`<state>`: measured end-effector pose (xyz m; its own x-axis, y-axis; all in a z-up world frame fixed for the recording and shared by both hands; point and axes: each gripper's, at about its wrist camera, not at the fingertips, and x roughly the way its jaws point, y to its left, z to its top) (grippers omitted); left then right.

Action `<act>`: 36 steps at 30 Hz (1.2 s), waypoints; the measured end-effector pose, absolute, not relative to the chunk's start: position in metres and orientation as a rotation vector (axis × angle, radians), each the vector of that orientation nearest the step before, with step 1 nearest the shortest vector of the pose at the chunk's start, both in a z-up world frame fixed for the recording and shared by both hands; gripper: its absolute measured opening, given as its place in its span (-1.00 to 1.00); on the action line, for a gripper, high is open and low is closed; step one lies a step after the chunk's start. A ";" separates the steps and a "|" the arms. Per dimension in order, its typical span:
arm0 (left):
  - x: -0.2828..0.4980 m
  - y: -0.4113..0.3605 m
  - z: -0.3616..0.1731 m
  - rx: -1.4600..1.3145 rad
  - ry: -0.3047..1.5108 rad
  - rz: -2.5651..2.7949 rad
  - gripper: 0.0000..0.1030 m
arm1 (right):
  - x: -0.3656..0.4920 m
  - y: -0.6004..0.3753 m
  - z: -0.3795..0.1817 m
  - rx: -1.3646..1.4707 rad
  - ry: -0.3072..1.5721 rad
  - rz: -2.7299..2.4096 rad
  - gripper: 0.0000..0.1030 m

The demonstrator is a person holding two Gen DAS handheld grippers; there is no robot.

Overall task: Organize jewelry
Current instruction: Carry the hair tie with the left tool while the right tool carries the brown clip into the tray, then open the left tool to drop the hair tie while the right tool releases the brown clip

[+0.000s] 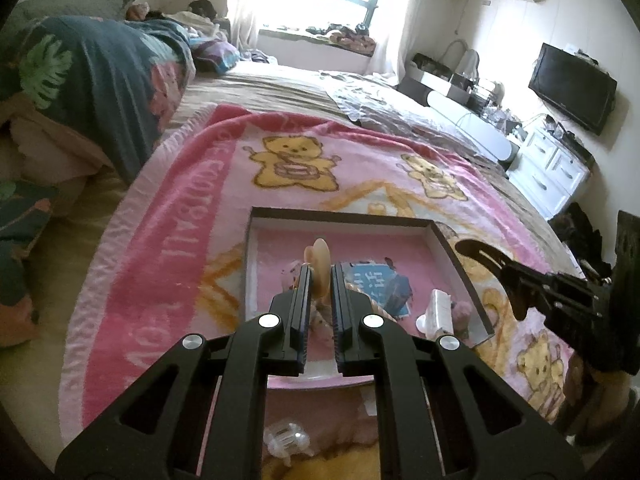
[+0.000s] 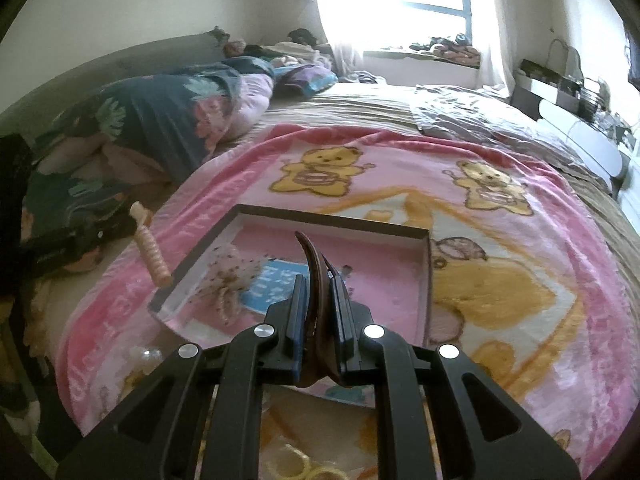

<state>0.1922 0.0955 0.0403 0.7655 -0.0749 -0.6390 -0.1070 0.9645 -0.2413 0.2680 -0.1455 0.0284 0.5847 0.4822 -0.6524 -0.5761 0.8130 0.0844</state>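
Left gripper (image 1: 320, 276) is clamped tight on a pale beige hair clip (image 1: 320, 268), a smooth, rounded plastic piece poking up between the pads. Right gripper (image 2: 318, 284) pinches a dark brown claw clip (image 2: 310, 264), glossy and curved like a horn, its tip rising over the box. In the left wrist view that right gripper comes in from the right edge with the dark clip showing just past the box's right wall.

Both hover above the shallow tray box (image 2: 332, 220), dark-rimmed with pale inner walls and a pink floor. Inside it lie a frilly, speckled fabric hair piece (image 2: 230, 276), a blue printed card (image 1: 380, 284) and a white oblong item (image 1: 438, 310) at the near right corner.

Nearer the camera, a clear plastic claw clip (image 1: 286, 438) sits on the blanket, and yellowish hair rings (image 2: 298, 468) too.

Beneath everything, the fuzzy pink bear blanket (image 1: 160, 240) spreads over the bed. Farther left, a dark leaf-print quilt (image 1: 100, 76) is bunched up.
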 end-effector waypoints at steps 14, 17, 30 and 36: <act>0.218 0.079 0.007 -0.265 0.777 -0.019 -0.93 | 0.300 -0.145 0.003 -0.137 0.779 0.579 -0.77; 0.221 0.079 0.001 -0.265 0.790 -0.019 -0.93 | 0.305 -0.143 -0.001 -0.138 0.788 0.575 -0.78; 0.226 0.087 -0.023 -0.277 0.836 0.000 -0.92 | 0.321 -0.130 -0.027 -0.131 0.841 0.548 -0.77; 0.224 0.089 -0.031 -0.277 0.852 0.008 -0.91 | 0.324 -0.124 -0.040 -0.128 0.872 0.543 -0.77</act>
<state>0.2245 0.0892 -0.0307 0.6605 -0.1034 -0.7437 -0.1172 0.9641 -0.2382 0.3240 -0.1236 -0.0396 0.5179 0.4000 -0.7562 -0.5018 0.8579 0.1101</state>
